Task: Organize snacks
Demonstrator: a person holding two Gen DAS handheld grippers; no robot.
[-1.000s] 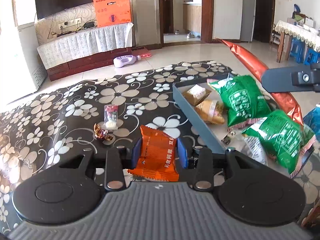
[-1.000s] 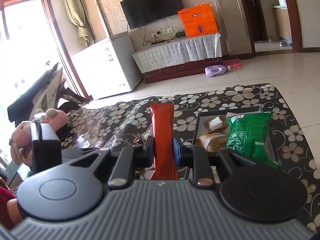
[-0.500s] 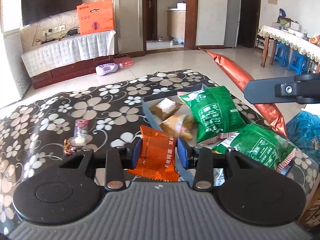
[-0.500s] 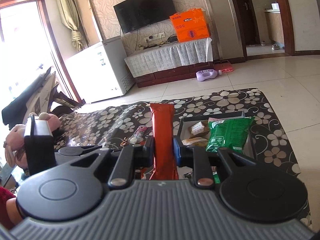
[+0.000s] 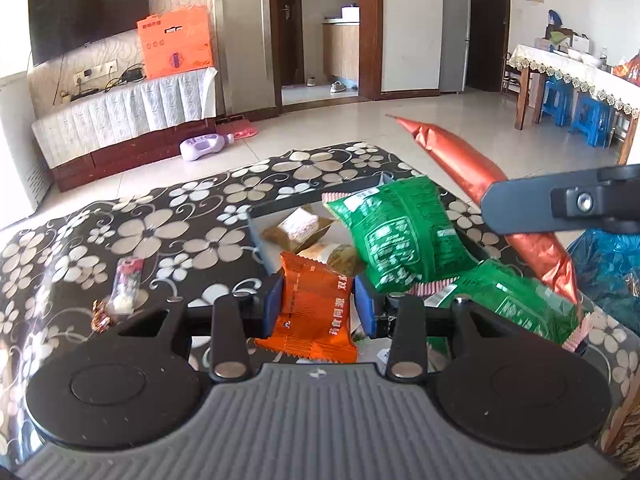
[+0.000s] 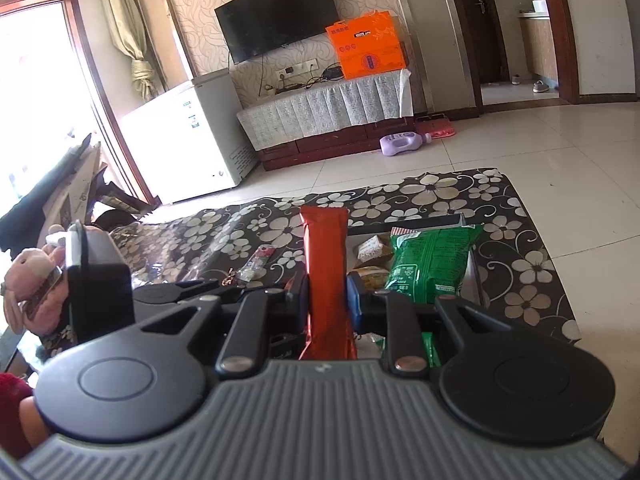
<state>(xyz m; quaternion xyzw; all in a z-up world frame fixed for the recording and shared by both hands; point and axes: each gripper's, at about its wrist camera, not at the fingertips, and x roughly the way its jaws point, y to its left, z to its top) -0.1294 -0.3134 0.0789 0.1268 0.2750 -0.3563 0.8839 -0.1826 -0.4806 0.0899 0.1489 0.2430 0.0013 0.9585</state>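
Observation:
My left gripper point(image 5: 318, 306) is shut on an orange snack packet point(image 5: 314, 312) and holds it above the near-left edge of a grey tray point(image 5: 256, 228). The tray holds two green snack bags point(image 5: 400, 236), a brown boxed snack point(image 5: 298, 228) and a tan wrapped snack point(image 5: 340, 256). My right gripper point(image 6: 327, 304) is shut on a long red-orange snack bag point(image 6: 325, 276), held upright over the tray's near side. That bag point(image 5: 480, 184) shows at the right in the left wrist view. The tray point(image 6: 476, 276) lies ahead of it.
A small clear candy packet point(image 5: 128, 284) and a brown wrapped sweet point(image 5: 100, 318) lie on the floral table point(image 5: 160, 232) left of the tray. A blue bag point(image 5: 612, 272) sits at the right edge. The left gripper's body point(image 6: 100, 292) shows at the left of the right wrist view.
My left gripper has carried the orange packet rightward, from over the table to the tray's edge. My right gripper with the red-orange bag has held nearly still, closing slightly on the tray.

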